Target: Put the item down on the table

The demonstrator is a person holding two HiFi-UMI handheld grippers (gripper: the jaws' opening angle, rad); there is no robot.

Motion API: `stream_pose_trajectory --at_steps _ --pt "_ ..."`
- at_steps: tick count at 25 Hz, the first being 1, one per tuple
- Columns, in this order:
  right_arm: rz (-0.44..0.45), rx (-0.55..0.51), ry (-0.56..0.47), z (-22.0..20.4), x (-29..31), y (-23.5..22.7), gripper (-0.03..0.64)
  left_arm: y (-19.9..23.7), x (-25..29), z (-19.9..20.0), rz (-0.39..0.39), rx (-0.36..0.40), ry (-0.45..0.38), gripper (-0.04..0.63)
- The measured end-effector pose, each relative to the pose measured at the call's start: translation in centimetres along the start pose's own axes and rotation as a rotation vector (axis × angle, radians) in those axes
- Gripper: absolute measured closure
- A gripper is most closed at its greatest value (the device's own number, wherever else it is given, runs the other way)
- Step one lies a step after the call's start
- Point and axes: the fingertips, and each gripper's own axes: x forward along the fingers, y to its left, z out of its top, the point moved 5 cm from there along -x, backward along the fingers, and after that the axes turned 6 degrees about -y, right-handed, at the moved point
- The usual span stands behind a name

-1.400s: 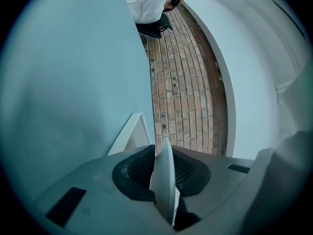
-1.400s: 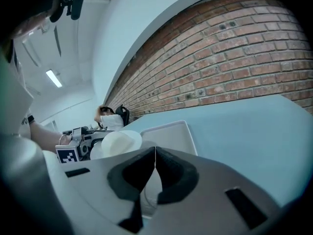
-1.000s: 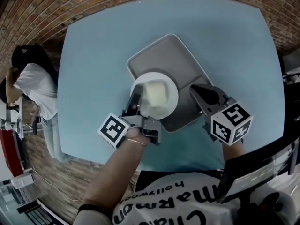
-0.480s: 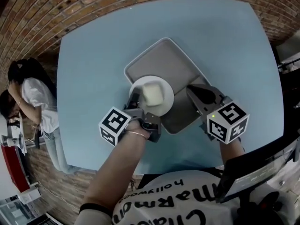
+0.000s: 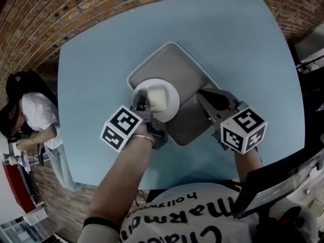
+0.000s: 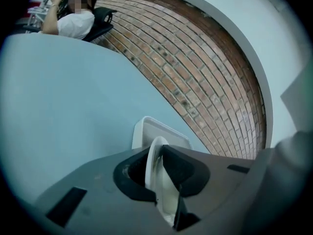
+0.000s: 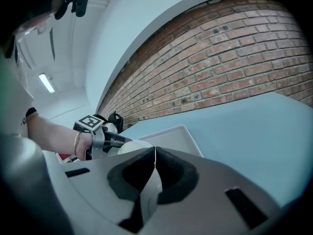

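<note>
A white plate (image 5: 167, 108) carrying a pale cube (image 5: 157, 99) hangs over the left corner of a grey tray (image 5: 174, 70) on the light blue table (image 5: 96, 59). My left gripper (image 5: 139, 104) is shut on the plate's near-left rim; the rim (image 6: 157, 180) stands on edge between the jaws, with the tray (image 6: 159, 130) beyond. My right gripper (image 5: 204, 97) is shut on the tray's right rim. In the right gripper view its jaws (image 7: 154, 153) meet on a thin edge, with the tray (image 7: 176, 133), plate (image 7: 133, 146) and left gripper (image 7: 105, 138) beyond.
A brick floor (image 5: 45, 14) surrounds the table. A person in a white top (image 5: 33, 118) is past the table's left edge, also in the left gripper view (image 6: 68, 16). The table's near edge (image 5: 167, 181) lies just in front of my body.
The plate and my left gripper have shifted left and a little farther along the tray. The right gripper has stayed on the tray's rim. The person at the left has moved.
</note>
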Motion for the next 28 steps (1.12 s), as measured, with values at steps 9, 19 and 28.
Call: stream_pose_trajectory --at_steps 9,19,28 --pt "0.031 0.003 0.001 -0.2 -0.1 0.5 0.606 -2.4 1.4 0.6 -0.094 0.222 0.104 0.557" --pt "0.013 0.033 -0.009 -0.5 -1.2 0.0 0.606 -5.6 5.8 1.4 -0.213 0.369 0.254 0.569" --pt "0.014 0.049 -0.017 -0.5 -1.7 -0.7 0.606 -6.2 7.7 0.6 -0.181 0.415 0.266 0.557"
